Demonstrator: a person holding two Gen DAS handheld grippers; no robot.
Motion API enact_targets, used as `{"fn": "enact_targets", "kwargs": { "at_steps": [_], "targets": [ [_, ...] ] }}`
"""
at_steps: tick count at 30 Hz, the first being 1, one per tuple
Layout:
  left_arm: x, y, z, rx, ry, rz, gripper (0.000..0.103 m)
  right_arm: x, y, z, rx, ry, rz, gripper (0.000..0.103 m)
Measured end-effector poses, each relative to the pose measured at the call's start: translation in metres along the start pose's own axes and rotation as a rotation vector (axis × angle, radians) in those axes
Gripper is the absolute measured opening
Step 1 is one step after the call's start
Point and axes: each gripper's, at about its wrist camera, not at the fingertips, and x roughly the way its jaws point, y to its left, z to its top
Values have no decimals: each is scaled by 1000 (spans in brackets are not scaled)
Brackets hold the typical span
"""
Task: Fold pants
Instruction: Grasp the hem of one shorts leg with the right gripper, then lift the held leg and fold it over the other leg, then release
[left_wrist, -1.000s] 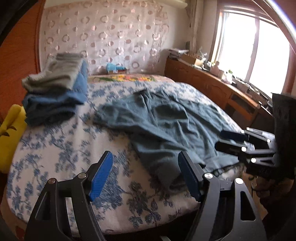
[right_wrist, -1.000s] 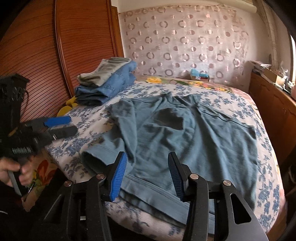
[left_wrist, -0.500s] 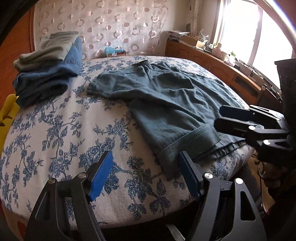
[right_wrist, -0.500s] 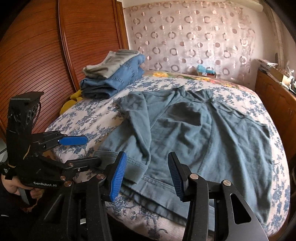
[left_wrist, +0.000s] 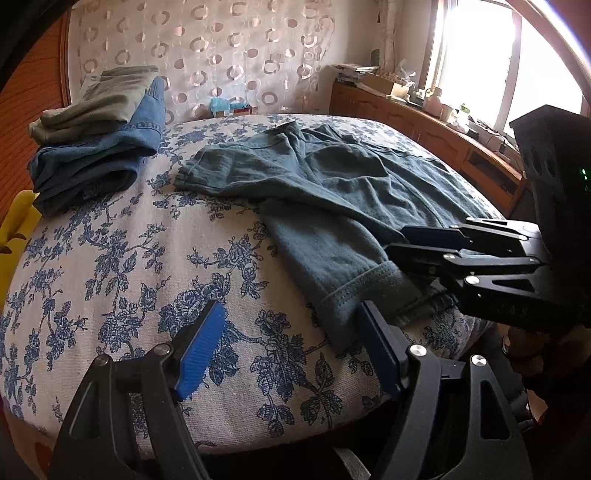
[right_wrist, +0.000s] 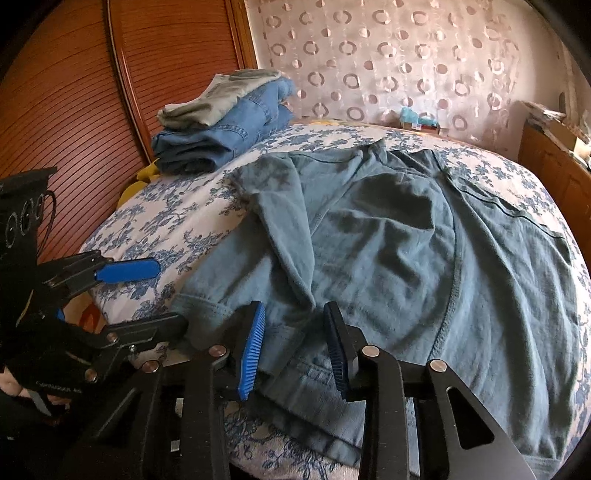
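Teal pants (right_wrist: 388, 251) lie rumpled on the bed (left_wrist: 122, 266). Right gripper (right_wrist: 295, 343) closing over the hem, not yet pinching; left gripper (left_wrist: 288, 350) wide, empty. Risk: grabbing only 1 layer, skewing the fold.

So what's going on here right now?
A person with a gripper in each hand is starting on the teal pants spread over the floral bed. The right gripper is closing around the near hem, cloth between its jaws. The left gripper hangs open beside the leg cuff. Folded jeans sit stacked at the far left.
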Motion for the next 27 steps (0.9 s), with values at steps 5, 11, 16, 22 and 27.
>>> {"fn": "enact_targets", "kwargs": {
  "at_steps": [5, 11, 16, 22, 27],
  "targets": [
    [0, 0, 0, 1, -2, 1, 76, 6, 4, 3, -23, -1, -12, 19],
    [-3, 2, 3, -25, -9, -14, 76, 0, 7, 2, -41, -35, -22, 3],
    [-22, 3, 11, -38, -67, -15, 76, -24, 2, 5, -30, -102, -41, 3],
    [-32, -3, 24, -26, -98, -22, 76, -54, -2, 4, -46, -167, -85, 3],
    [-28, -10, 38, -19, -103, -31, 76, -84, -12, -2, -34, -212, -121, 3]
  ]
}}
